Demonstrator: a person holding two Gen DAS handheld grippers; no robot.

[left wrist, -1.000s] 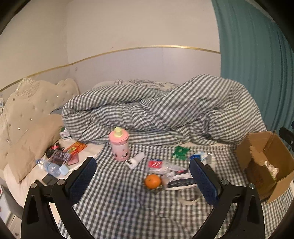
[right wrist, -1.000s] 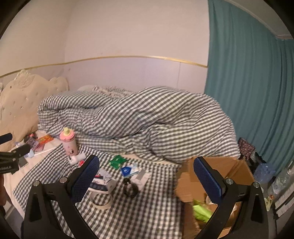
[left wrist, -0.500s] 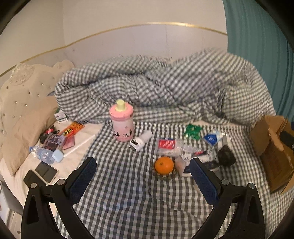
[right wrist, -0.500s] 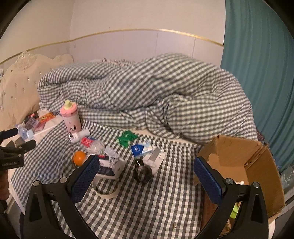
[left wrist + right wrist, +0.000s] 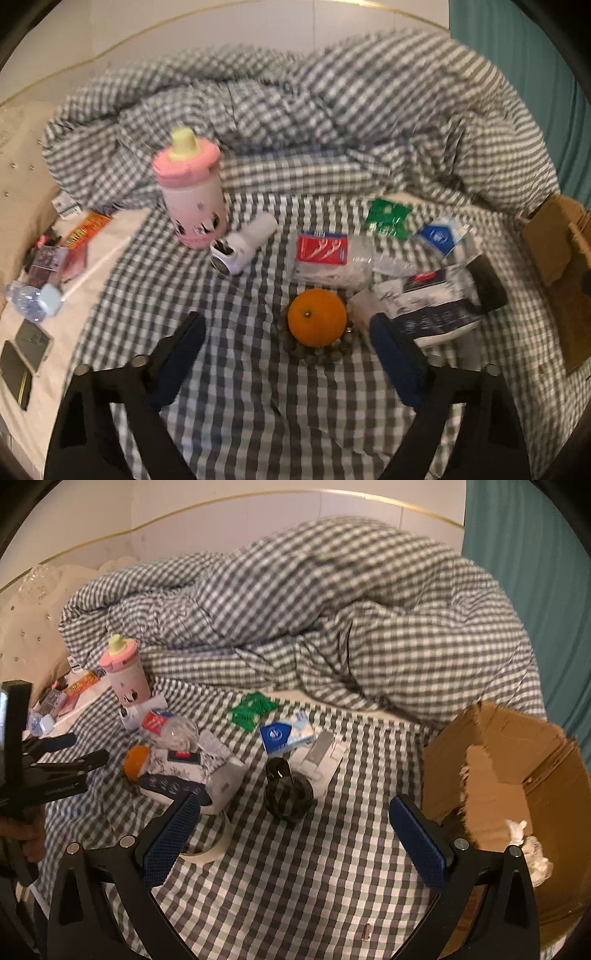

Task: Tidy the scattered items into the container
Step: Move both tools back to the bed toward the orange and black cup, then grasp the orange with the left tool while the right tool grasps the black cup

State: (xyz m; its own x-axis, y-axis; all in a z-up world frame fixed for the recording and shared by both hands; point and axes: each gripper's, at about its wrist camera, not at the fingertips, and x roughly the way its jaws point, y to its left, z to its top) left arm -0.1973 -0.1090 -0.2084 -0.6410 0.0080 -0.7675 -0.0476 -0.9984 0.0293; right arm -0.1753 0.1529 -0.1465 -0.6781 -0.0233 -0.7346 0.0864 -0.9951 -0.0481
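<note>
Both tongs hang wide open over the checked bedspread, empty: the left gripper [image 5: 288,354] just short of the orange [image 5: 317,316], the right gripper [image 5: 295,830] facing the black cable coil [image 5: 288,794]. The box [image 5: 517,760] sits at the right edge of the bed. I'd judge the orange firm, round and apt to roll, so best pinched across its middle; the coil is light and floppy. I count one orange, one pink bottle [image 5: 192,192], one green packet [image 5: 388,218], one tissue pack [image 5: 286,734] and one tape roll [image 5: 207,843].
</note>
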